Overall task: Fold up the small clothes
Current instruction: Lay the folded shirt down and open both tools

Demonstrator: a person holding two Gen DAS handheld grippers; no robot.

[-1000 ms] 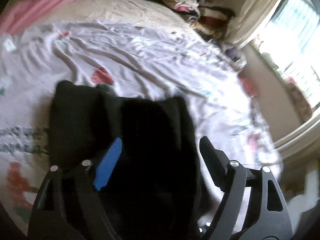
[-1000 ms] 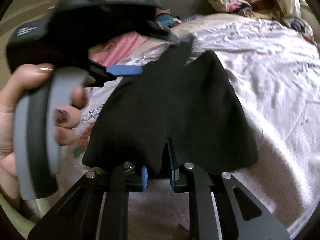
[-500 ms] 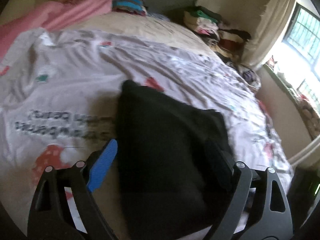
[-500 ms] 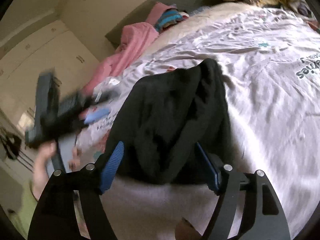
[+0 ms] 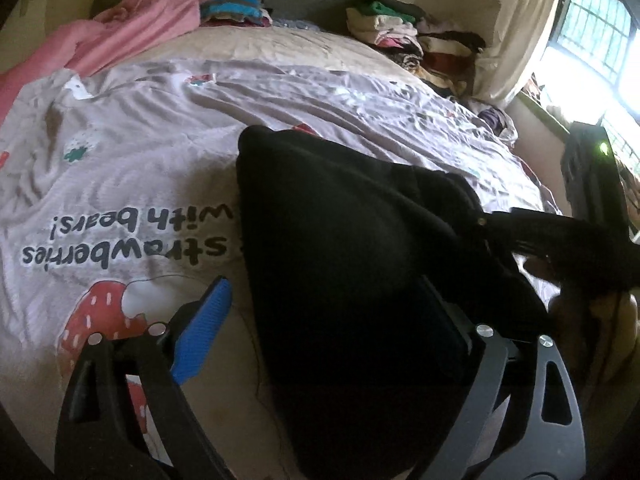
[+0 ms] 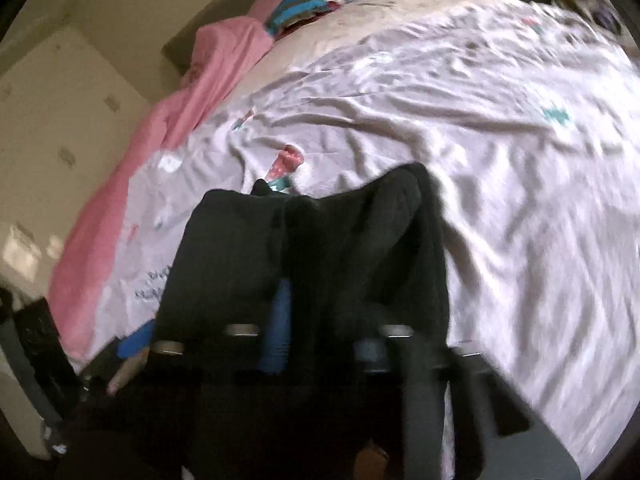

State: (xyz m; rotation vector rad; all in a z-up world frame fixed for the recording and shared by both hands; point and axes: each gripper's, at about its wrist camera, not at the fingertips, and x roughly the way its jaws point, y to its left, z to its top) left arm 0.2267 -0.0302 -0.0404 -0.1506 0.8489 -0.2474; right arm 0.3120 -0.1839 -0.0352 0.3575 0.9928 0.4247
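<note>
A small black garment (image 5: 340, 272) lies on the printed bedsheet (image 5: 132, 168). My left gripper (image 5: 324, 332) is open, its jaws spread wide over the garment's near end, with the blue pad (image 5: 202, 328) on the left. In the right wrist view the garment (image 6: 320, 240) is bunched in front of my right gripper (image 6: 324, 344), which is blurred. Its jaws stand apart with cloth between them. The right gripper also shows in the left wrist view (image 5: 580, 248) at the garment's right edge.
A pink blanket (image 5: 120, 36) lies at the bed's far left. Folded clothes (image 5: 236, 8) and a mixed pile (image 5: 408, 36) sit at the head of the bed. A window (image 5: 592, 28) is at the right.
The right gripper opened, then dropped close over the garment and blurred. The left gripper stayed open and settled lower over the garment's near end. The garment now lies flatter on the sheet.
</note>
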